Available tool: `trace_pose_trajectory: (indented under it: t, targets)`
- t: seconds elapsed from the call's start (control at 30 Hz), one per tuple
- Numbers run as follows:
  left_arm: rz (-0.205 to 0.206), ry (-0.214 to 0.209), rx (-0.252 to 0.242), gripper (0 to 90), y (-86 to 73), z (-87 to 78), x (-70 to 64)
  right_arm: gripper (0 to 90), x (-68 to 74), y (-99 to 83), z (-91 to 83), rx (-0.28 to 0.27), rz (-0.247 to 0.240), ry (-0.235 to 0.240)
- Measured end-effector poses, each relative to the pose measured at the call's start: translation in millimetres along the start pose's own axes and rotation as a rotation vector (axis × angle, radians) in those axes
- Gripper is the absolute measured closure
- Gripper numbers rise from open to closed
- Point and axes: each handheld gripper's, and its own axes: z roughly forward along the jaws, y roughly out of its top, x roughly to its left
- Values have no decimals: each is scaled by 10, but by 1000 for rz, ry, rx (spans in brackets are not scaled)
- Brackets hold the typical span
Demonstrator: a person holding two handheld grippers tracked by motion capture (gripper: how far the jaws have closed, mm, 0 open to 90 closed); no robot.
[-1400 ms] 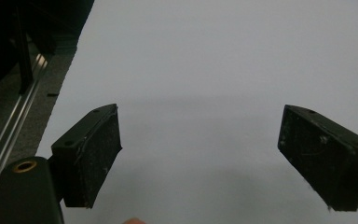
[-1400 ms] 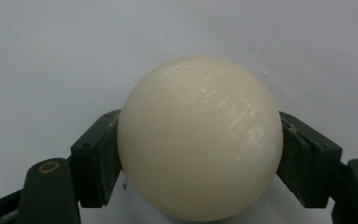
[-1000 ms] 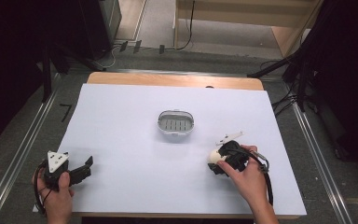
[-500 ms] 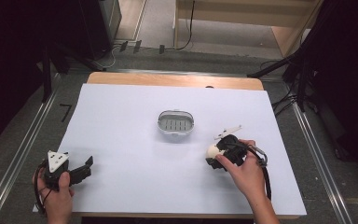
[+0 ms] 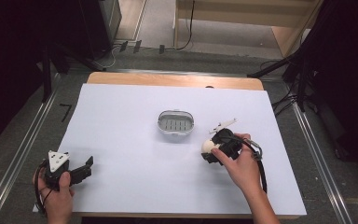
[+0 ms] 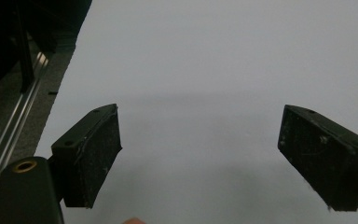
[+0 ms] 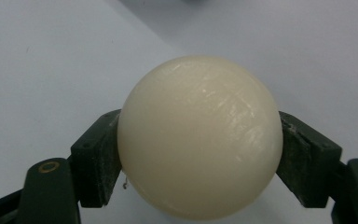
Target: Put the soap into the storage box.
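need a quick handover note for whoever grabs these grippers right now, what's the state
Right gripper: shut on the cream-white smooth ball, low over the white table sheet, right of centre.
Left gripper: open, holding nothing, at the near left corner.
Small oval grey slotted dish: mid-table, nothing in it, just beyond and left of the ball.
Done: ball gripped.
Left, probably: carry the ball to the dish and release it.

I see the cream ball (image 7: pixel 200 137) as smooth and glossy, with faint scuffs catching light. The right gripper's fingers (image 7: pixel 95 158) look like matt black rubber, worn and dusty. The counter (image 5: pixel 135 121) wears a matt white sheet over wood; the dish (image 5: pixel 175 123) looks metallic.
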Motion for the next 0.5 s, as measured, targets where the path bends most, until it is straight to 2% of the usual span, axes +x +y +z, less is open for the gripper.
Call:
trace_pose_trajectory:
  t: [0.5]
  targets:
    - [-4, 5, 5, 141, 3, 8, -4, 244, 5, 221, -21, -1, -28, 3]
